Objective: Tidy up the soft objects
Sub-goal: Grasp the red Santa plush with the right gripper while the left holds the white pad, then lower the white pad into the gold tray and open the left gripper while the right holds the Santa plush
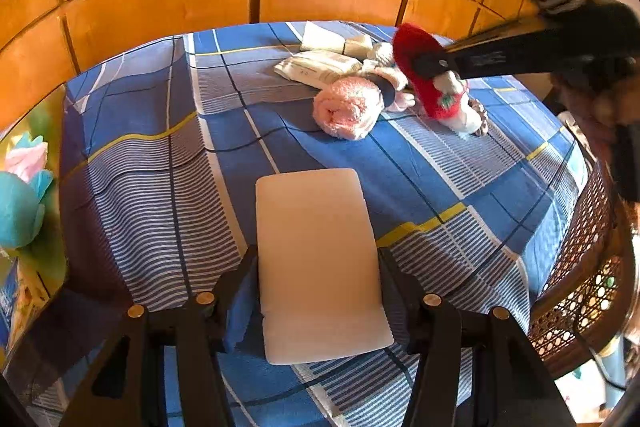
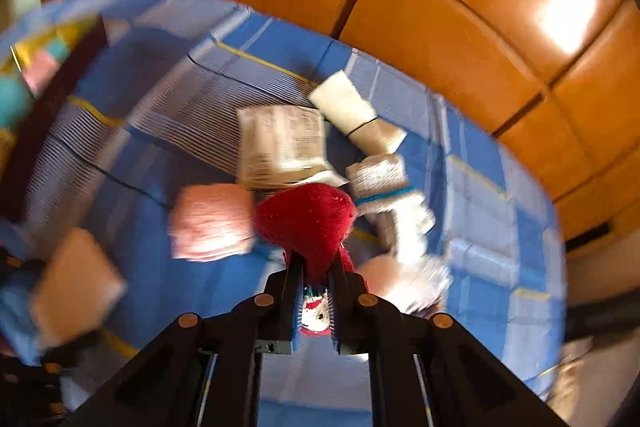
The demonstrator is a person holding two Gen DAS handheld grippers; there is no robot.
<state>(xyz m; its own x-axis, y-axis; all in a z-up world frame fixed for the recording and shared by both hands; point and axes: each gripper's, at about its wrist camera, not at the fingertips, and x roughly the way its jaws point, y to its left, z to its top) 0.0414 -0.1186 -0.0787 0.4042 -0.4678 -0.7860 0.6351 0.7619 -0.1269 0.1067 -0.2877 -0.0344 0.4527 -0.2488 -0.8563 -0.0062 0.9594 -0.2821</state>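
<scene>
my right gripper [image 2: 314, 283] clamped on red plush toy [image 2: 308, 219] | left gripper [image 1: 318, 267] squeezing white foam block [image 1: 316, 259] | both soft, light, squashy; I'd grip mid-body

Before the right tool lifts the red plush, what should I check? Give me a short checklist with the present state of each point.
1. Right tool closed on the red plush: ok, both fingers press it.
2. Grip depth: ok, the plush sits far between the fingers.
3. Plush free of the pink towel and the white toy: cannot tell, they lie close together.
4. Left tool holds the white block: ok, a finger on each side.
5. Block clear of the pile: ok, it is apart, nearer the camera.
6. Right view sharp: not ok, blurred.
</scene>
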